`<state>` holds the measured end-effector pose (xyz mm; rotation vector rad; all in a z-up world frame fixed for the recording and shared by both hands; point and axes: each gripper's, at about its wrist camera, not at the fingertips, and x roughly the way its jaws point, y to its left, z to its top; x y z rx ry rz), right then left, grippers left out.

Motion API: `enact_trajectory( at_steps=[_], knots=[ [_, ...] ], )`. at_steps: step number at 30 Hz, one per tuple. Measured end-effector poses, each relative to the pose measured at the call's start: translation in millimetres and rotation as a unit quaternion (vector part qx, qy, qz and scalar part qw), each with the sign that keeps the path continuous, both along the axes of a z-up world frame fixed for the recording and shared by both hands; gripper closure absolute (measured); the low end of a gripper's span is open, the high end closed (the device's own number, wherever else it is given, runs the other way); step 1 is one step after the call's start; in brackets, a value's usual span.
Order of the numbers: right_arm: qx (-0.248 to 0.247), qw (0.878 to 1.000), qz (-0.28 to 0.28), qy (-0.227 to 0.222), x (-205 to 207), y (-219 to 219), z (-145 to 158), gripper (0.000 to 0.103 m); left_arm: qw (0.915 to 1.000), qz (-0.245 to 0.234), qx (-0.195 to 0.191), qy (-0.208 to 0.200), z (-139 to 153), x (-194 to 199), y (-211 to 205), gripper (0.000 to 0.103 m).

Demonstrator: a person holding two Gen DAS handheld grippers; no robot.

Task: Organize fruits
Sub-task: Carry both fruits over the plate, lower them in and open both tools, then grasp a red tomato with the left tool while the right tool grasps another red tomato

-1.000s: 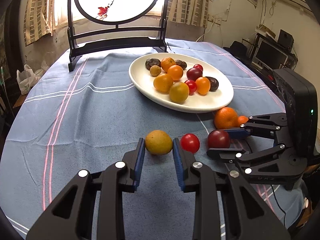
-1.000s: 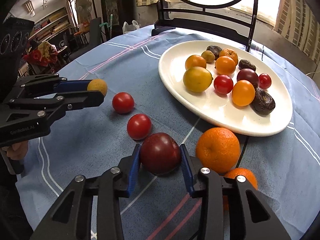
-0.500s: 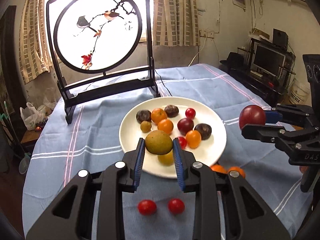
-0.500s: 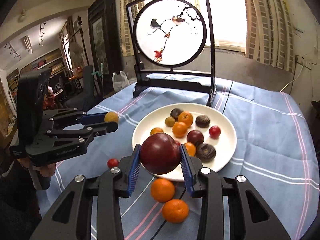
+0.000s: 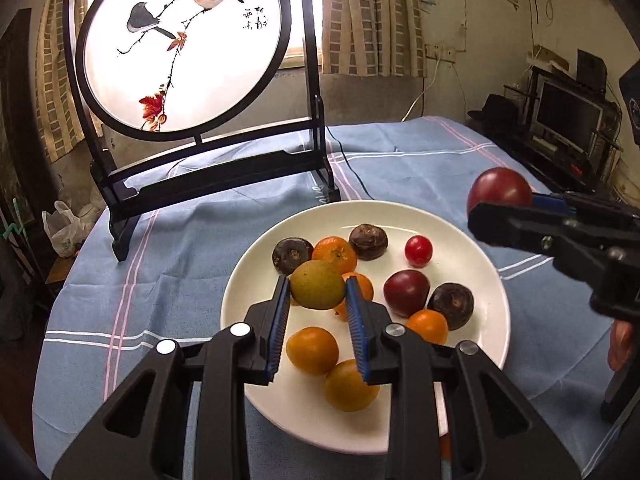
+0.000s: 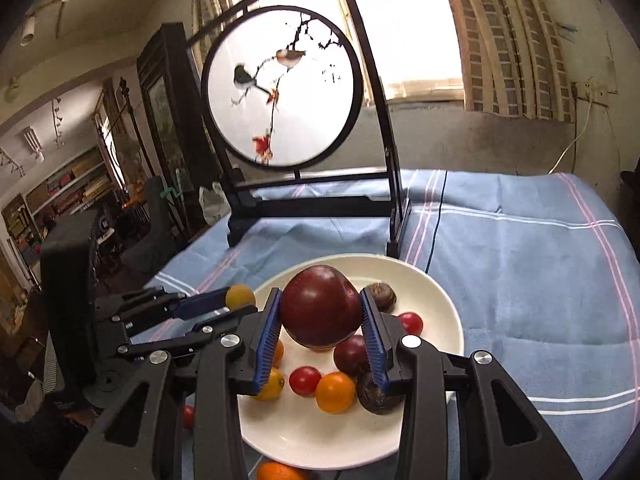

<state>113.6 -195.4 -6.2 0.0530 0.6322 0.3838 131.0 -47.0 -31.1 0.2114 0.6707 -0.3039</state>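
Table under a blue cloth is carrying the white plate, already loaded with oranges, tomatoes and dark fruits, and both carries are arriving over it: this reads as the delivery step of the sorting. The right hand-held gripper is clamping the plum between its blue pads, hanging above the plate's middle in its own view; from the left camera the same plum is hovering past the plate's 2 o'clock rim. The left hand-held gripper is pinching the yellow-green fruit and holding it over the plate's 10 o'clock part, above the oranges.

Next, each hand probably needs to be lowering toward a bare patch of plate, roughly 6 o'clock for one, then easing its grip gently so the round fruit is not rolling off or knocking its neighbours.

Compared with a second ago, both fruits are no longer sitting on the cloth near the plate; they are riding in the air, the plate is now lying under the fingers, and the screen behind is showing in full.

A tomato and an orange are waiting on the cloth.
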Motion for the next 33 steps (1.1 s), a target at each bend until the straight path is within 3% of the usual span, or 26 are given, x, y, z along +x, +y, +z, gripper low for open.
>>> enact_trajectory(
  at_steps=[4, 11, 16, 17, 18, 19, 26, 28, 29, 31, 33],
  knots=[
    [-0.024, 1.0, -0.006, 0.006, 6.4, 7.7, -14.0, 0.064, 0.9999, 0.001, 0.006, 0.011, -8.9, 5.9, -1.7, 0.076],
    [-0.022, 0.999, -0.015, 0.022, 13.8, 4.3, -25.5, 0.064, 0.9997, -0.001, 0.02, 0.013, -16.3, 5.5, -7.5, 0.076],
    [-0.024, 0.999, -0.017, 0.024, 20.4, 6.9, -33.3, 0.063, 0.9997, 0.01, 0.008, 0.019, -18.4, 10.9, -5.3, 0.075],
    [-0.026, 0.999, -0.021, 0.023, 21.4, 7.7, -35.1, 0.06, 0.9996, 0.013, 0.004, 0.023, -19.6, 12.8, -4.2, 0.068],
    [-0.023, 0.999, -0.026, 0.02, 22.0, 7.1, -35.7, 0.049, 0.9996, 0.015, 0.002, 0.026, -20.9, 14.0, -3.6, 0.062],
    [-0.021, 0.999, -0.029, 0.018, 21.7, 5.8, -35.5, 0.047, 0.9996, 0.017, 0.003, 0.024, -21.7, 14.0, -3.0, 0.055],
    [-0.003, 1.0, -0.024, 0.01, 8.7, -1.5, -17.1, 0.042, 0.9999, 0.011, -0.002, 0.012, -7.4, 4.7, 5.7, 0.054],
    [0.007, 1.0, -0.001, 0.016, -5.0, 4.7, -10.1, 0.036, 0.9998, 0.016, -0.012, -0.004, 7.6, -6.5, 18.9, 0.052],
    [0.011, 1.0, 0.019, 0.019, -15.4, 11.0, -7.4, 0.034, 0.9996, 0.019, -0.018, -0.013, 14.9, -14.2, 28.5, 0.046],
    [-0.005, 0.998, 0.067, 0.021, -41.8, 30.0, -8.1, 0.034, 0.9989, 0.027, -0.018, -0.033, 24.6, -31.9, 48.1, 0.036],
    [-0.035, 0.995, 0.094, 0.028, -68.1, 52.6, -20.4, 0.034, 0.9988, 0.026, 0.001, -0.041, 22.9, -50.7, 64.9, 0.033]
  ],
)
